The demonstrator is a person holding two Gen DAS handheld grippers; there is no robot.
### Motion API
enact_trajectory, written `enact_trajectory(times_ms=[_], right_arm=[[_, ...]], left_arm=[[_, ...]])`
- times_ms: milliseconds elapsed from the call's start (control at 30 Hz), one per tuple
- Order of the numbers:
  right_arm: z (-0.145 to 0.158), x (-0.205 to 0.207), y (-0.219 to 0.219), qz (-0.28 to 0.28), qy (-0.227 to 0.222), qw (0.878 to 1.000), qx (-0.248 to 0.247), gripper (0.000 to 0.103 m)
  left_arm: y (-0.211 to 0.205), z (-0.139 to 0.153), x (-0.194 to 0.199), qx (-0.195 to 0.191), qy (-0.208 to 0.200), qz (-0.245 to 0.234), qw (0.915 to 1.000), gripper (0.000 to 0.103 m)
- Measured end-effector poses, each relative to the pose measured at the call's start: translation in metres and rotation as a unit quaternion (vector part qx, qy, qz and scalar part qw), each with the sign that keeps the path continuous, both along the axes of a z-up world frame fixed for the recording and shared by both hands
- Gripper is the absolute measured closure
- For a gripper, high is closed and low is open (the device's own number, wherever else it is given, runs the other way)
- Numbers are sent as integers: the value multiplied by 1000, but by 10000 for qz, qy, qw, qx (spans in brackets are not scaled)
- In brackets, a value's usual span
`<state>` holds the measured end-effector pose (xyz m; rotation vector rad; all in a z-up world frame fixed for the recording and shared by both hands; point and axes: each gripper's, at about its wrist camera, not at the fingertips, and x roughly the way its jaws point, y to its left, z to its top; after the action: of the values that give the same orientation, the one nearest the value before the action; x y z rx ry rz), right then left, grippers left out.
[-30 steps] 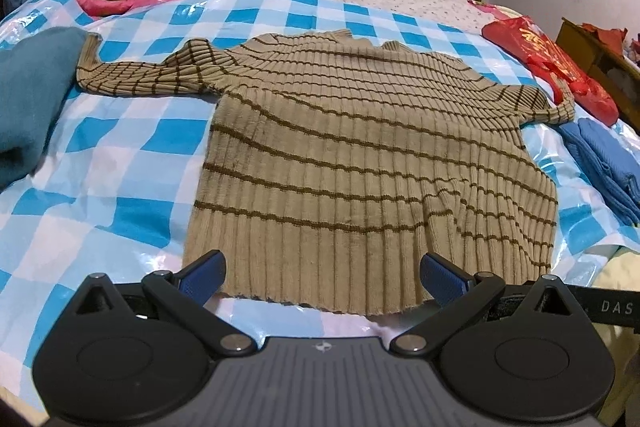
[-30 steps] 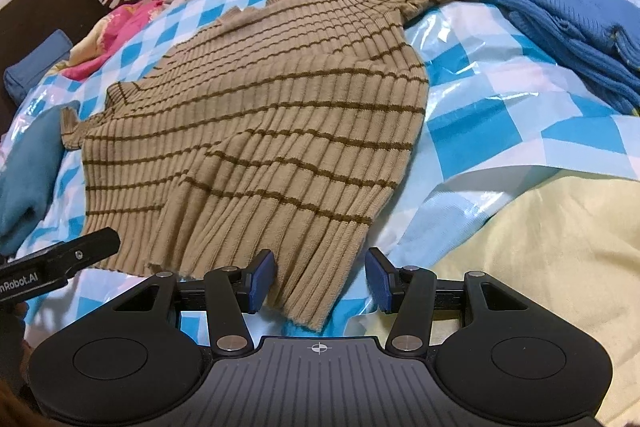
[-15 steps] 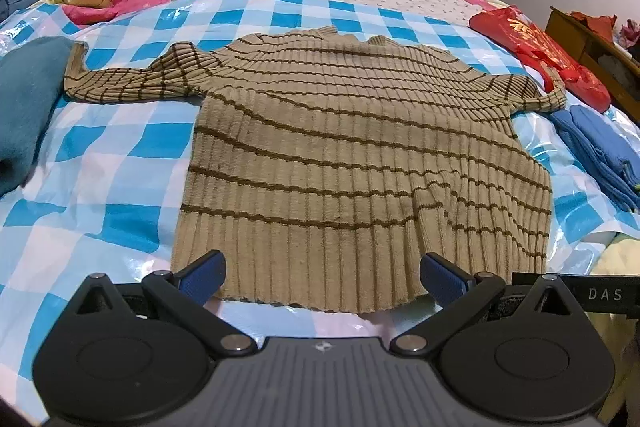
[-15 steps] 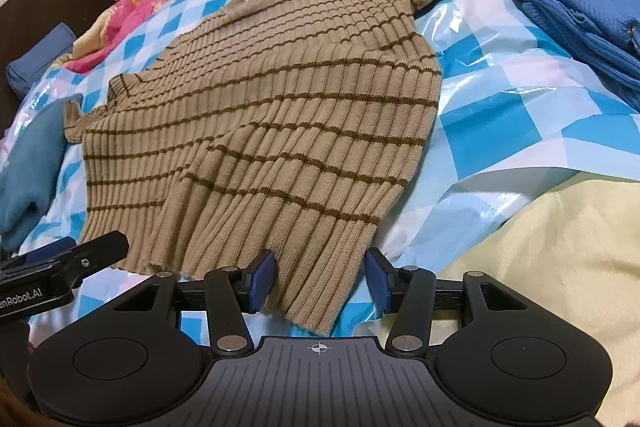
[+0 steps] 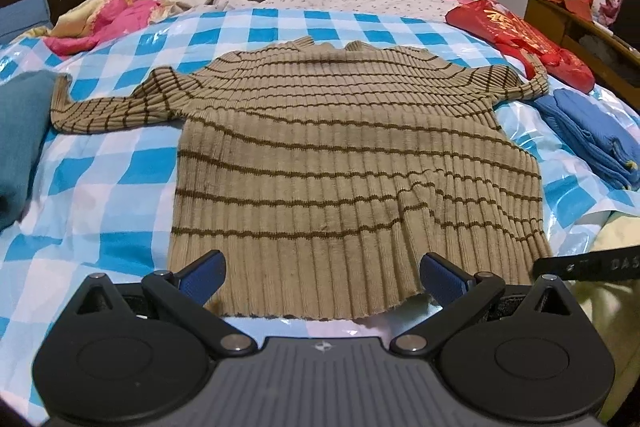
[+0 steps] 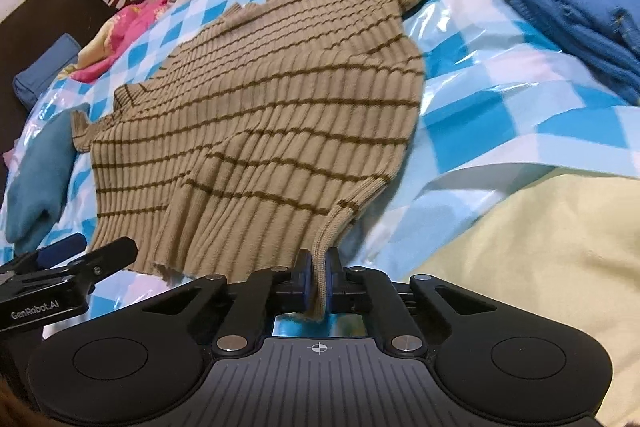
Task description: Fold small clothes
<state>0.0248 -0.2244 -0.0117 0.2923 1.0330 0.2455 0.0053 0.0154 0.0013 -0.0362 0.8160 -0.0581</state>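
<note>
Since a second ago, right claw (image 6: 316,277) has just closed, pinching the near right hem corner of the sweater (image 5: 340,163). Left claw (image 5: 322,277) gapes wide, empty, over the hem. Sweater lies flat on the checked sheet (image 5: 120,163), collar far, its length running away from both claws.
</note>
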Motion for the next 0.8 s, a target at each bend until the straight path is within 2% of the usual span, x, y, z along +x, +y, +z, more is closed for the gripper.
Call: enact_trajectory(times_ms=[233, 433, 700, 800], right_arm=[[11, 0, -13, -66, -58, 9999, -119, 99], [32, -7, -31, 3, -91, 9986, -517, 99], [38, -16, -44, 70, 110, 9955, -941, 100], [44, -15, -36, 193, 62, 9922, -1228, 100]], left_arm=[[5, 2, 2, 66, -39, -65, 9999, 0], [14, 8, 1, 75, -2, -114, 9999, 0], [23, -1, 10, 50, 563, -168, 9983, 0], [31, 6, 4, 60, 475, -112, 9988, 0]])
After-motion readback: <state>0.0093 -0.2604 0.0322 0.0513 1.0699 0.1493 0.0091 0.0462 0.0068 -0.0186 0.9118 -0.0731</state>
